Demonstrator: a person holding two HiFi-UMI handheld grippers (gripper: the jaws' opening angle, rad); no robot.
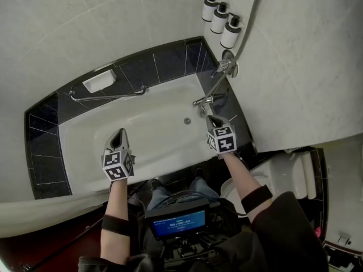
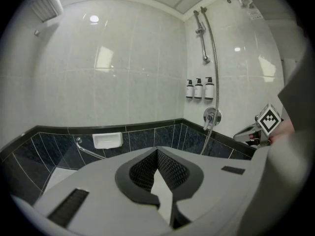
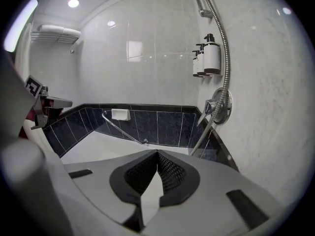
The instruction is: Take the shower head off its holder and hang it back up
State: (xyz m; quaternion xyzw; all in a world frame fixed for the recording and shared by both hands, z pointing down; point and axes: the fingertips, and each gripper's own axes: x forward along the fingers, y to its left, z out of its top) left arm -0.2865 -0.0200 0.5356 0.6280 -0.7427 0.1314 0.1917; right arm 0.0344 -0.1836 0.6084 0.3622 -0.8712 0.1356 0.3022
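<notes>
Shower head not clearly made out; both tongs shut, empty.
Hose (image 2: 215,68) climbs the wall from the valve (image 1: 228,62) and leaves the head view's frame. Only the left gripper view shows the rail (image 2: 202,33) up high beside it. Left tongs (image 1: 120,132) and right tongs (image 1: 211,118) are over the tub (image 1: 153,118).

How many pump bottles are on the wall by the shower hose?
3, side by side on the wall above the bathtub's tap end, beside the shower hose: far bottle, middle bottle, near bottle, closest to the mixer valve. None seems hidden.
</notes>
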